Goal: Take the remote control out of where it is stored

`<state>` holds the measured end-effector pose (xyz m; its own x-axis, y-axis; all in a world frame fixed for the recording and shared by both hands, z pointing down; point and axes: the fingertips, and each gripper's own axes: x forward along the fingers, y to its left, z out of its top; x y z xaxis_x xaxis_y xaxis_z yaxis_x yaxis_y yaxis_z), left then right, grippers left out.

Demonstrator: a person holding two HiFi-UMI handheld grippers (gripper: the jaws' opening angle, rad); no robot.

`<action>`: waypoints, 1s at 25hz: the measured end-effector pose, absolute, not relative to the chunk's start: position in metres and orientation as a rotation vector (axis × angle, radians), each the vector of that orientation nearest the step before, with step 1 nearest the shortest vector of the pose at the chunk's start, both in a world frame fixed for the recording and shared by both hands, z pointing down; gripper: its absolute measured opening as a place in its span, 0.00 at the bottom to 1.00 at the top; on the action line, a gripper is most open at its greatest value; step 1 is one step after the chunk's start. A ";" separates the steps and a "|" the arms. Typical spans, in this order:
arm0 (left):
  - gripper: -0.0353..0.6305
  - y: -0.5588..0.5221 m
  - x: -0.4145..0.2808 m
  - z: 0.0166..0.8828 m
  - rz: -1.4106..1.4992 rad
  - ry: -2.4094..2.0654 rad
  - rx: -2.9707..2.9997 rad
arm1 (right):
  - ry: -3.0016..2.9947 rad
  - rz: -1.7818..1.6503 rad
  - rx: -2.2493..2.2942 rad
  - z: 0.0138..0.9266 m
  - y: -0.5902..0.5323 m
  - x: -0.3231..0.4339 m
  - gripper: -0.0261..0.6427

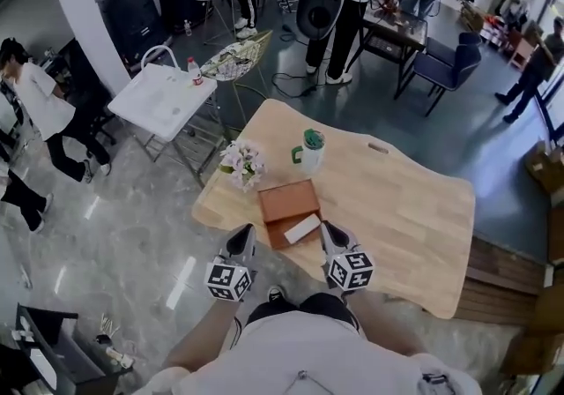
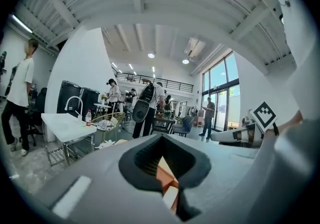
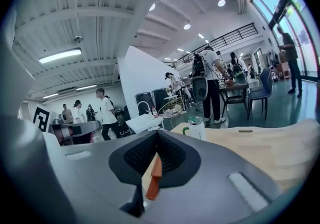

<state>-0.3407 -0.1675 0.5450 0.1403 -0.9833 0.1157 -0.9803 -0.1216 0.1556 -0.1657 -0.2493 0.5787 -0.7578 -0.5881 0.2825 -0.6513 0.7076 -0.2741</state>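
Left gripper (image 1: 244, 234) and right gripper (image 1: 330, 231) sit low over the near edge of the table (image 1: 414, 217), tips pointing away from the person, apart from each other. The brown box (image 1: 286, 200) is just ahead, between the two. The white remote (image 1: 302, 228) lies slanted in the box's near, darker part, between the tips and nearer the right one, touched by neither. Can't tell if the lighter far part of the box is a lid or a second tray. In the left gripper view the left gripper (image 2: 176, 190) has jaws closed tip to tip, nothing gripped; only slivers of the box (image 2: 164, 172) and remote (image 2: 170, 197) show through the diamond gap in the pads. In the right gripper view the right gripper (image 3: 141, 192) is likewise closed and empty; only an edge of the box (image 3: 154, 178) shows through the gap, the remote hidden. The mug (image 1: 311, 152) stands beyond the box, flowers (image 1: 242, 162) ahead-left of the left gripper. The arms are cut off at the frame bottom.
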 end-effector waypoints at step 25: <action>0.05 -0.268 -0.303 0.553 0.085 -1.750 2.289 | -2.740 0.561 1.019 0.568 -0.333 -0.158 0.08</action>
<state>-0.3028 -0.2678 0.5529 0.2734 -0.9405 0.2018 -0.9556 -0.2416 0.1685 -0.1583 -0.3330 0.5677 -0.7534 -0.5952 0.2795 -0.6572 0.6964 -0.2884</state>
